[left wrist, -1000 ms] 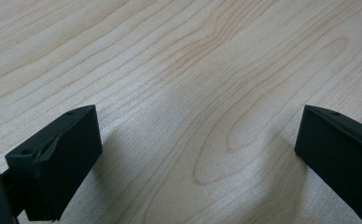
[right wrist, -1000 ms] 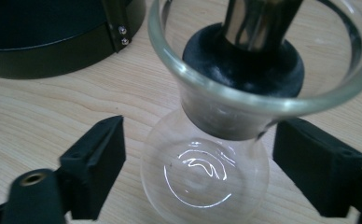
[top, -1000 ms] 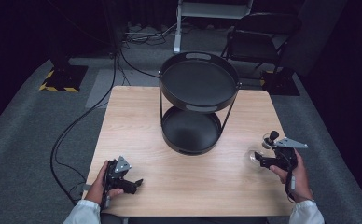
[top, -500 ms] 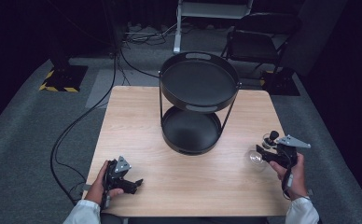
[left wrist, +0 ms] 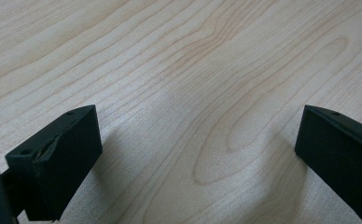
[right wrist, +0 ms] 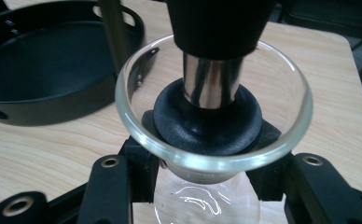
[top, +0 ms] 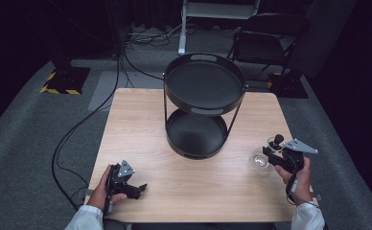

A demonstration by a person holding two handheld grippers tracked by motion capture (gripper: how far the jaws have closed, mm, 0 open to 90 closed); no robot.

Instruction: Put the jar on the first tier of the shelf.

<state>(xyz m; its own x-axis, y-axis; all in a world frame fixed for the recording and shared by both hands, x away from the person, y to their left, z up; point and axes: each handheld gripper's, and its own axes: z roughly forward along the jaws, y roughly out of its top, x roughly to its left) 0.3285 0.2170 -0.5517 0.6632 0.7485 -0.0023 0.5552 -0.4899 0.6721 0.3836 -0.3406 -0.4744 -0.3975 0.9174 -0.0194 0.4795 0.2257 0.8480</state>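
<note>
My high view looks forward and down from above the near edge, covering the whole counter [top: 141, 120] and the floor beyond. My left gripper view sits very close, facing down onto bare wood grain between its fingers [left wrist: 58, 158]. My right gripper view looks low across the counter; it shares the black tiered tray [right wrist: 44, 60] with the high view.

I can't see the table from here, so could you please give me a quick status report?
Left gripper open, resting on the table. Right gripper shut on glass carafe, stopper in. Two-tier tray stands apart, nothing between.
</note>
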